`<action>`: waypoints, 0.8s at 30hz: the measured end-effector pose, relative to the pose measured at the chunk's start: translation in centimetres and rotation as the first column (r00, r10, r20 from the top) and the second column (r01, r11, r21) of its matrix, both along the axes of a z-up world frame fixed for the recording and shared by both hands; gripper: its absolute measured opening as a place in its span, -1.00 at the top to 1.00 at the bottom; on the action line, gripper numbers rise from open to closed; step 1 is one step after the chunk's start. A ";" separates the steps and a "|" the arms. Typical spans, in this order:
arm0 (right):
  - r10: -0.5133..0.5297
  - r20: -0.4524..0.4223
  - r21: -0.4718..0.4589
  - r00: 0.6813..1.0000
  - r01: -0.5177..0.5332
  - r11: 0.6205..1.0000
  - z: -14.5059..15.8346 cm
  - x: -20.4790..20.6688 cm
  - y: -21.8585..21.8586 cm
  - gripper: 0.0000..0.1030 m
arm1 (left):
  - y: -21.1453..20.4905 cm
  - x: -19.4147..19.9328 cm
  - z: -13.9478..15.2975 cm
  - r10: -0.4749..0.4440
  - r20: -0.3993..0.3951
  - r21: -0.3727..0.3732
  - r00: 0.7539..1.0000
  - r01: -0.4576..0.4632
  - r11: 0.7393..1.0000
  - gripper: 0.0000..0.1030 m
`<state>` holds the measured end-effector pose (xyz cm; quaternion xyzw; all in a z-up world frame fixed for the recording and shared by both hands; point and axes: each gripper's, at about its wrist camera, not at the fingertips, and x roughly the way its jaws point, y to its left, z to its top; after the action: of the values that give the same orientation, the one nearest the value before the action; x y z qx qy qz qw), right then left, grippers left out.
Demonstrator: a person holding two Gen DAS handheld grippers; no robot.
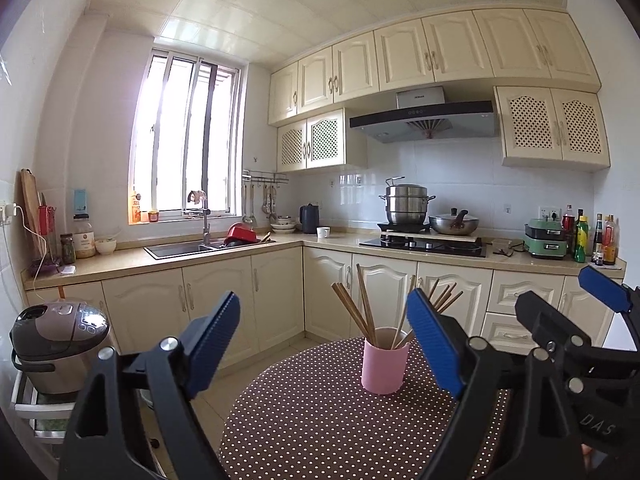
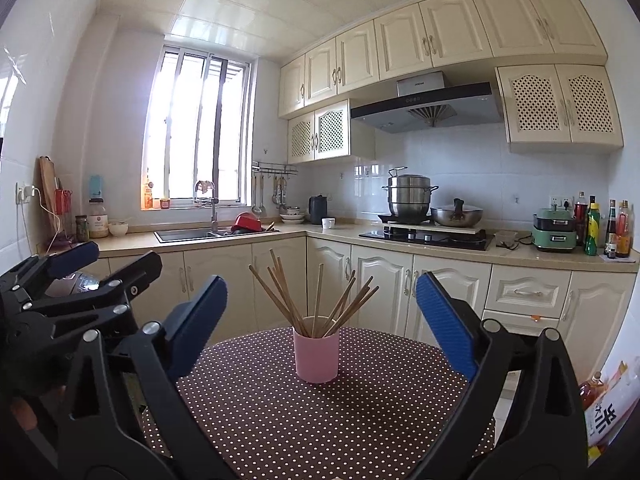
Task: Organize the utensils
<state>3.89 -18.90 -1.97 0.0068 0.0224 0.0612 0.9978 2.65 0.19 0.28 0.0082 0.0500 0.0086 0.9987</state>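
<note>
Wooden chopsticks (image 2: 316,304) upright in pink cup (image 2: 316,356), tips fanned outward (both claws (image 1: 324,344) (image 2: 320,328) spread apart, empty).

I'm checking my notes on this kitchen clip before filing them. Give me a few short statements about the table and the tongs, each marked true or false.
1. The chopsticks stand in a pink cup. True.
2. The pink cup lies tipped over on the floor. False: it stands upright on the dotted tablecloth.
3. The left tongs are open and hold nothing. True.
4. The right tongs are clamped on a chopstick. False: they are open, with nothing between the pads.
5. Loose chopsticks lie scattered on the tablecloth. False: all those in view are in the cup.
</note>
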 end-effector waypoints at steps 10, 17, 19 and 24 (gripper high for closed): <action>0.002 -0.008 0.001 1.000 -0.001 1.000 -0.1 0.3 0.0 -0.82 | -0.1 0.3 -0.1 0.012 0.005 0.004 1.000 -0.012 1.000 -0.63; 0.001 -0.013 0.002 1.000 -0.001 1.000 -0.2 0.6 0.2 -0.82 | 0.1 0.5 -0.2 0.015 -0.002 0.006 1.000 -0.015 1.000 -0.63; 0.001 -0.014 0.002 1.000 -0.001 1.000 -0.2 0.6 0.2 -0.82 | 0.0 0.6 -0.2 0.018 -0.003 0.008 1.000 -0.018 1.000 -0.63; -0.001 -0.020 0.001 1.000 0.001 1.000 -0.2 0.9 0.2 -0.82 | 0.1 0.6 -0.3 0.021 -0.002 0.013 1.000 -0.021 1.000 -0.63</action>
<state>4.75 -18.70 -2.18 0.0080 0.0323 0.0605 0.9976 3.24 0.31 0.01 0.0139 0.0513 0.0195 0.9984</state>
